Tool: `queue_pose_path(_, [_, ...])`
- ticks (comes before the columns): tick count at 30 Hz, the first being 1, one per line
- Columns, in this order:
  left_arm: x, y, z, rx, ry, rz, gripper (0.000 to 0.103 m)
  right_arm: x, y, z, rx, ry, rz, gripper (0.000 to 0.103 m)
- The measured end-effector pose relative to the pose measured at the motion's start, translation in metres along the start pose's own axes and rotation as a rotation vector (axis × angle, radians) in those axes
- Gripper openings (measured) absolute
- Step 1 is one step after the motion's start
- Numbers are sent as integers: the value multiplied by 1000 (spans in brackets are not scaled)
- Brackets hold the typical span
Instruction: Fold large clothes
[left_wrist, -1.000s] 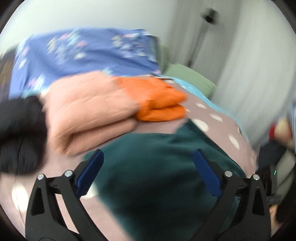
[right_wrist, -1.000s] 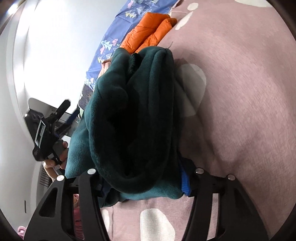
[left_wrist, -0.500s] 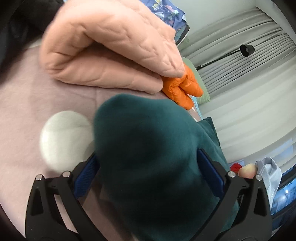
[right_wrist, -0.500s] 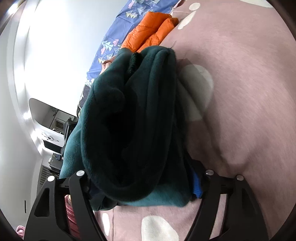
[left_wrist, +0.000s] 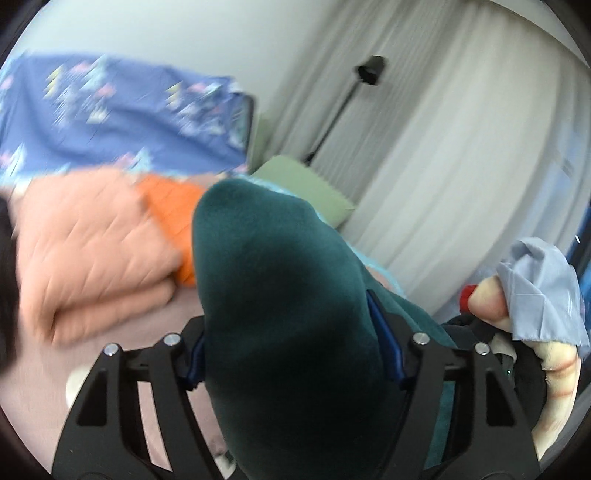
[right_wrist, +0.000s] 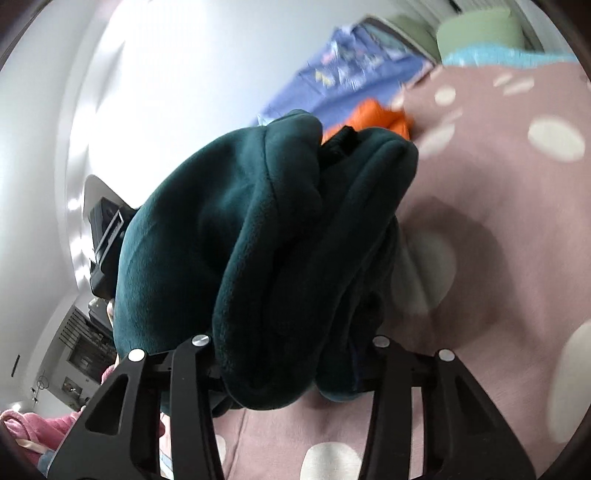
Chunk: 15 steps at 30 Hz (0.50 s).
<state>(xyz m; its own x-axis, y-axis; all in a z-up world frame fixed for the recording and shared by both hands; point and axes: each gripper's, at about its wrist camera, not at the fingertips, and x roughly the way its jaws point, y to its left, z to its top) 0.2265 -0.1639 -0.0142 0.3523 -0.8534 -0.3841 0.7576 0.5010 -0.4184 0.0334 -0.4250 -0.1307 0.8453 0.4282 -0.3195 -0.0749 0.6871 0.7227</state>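
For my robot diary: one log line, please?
left gripper: closing on green fleece | right gripper: closing on fleece | bedspread: below

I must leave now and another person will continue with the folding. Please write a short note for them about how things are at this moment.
Left hand-held gripper: jaws closing on a thick fold of the dark green fleece garment.
Right hand-held gripper: jaws also closing, on the other end of the bundle.
The fleece is bunched in several layers and lifted above the pink dotted bedcover.
Done: a peach quilted garment and an orange one lie folded further back.
Left: set the fleece down, probably beside them, and tidy its fold.
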Motion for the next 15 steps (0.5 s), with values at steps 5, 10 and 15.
queue_pose_path(5, [36, -48, 44, 91, -24, -74, 72, -38, -2, 36, -23, -145, -37, 44])
queue_pose_path(10, [103, -99, 118, 183, -48, -137, 72, -71, -18, 107, -63, -298, -105, 44])
queue_pose_path(15, [208, -115, 176, 180, -44, -56, 81, -77, -64, 183, -17, -416, -154, 44])
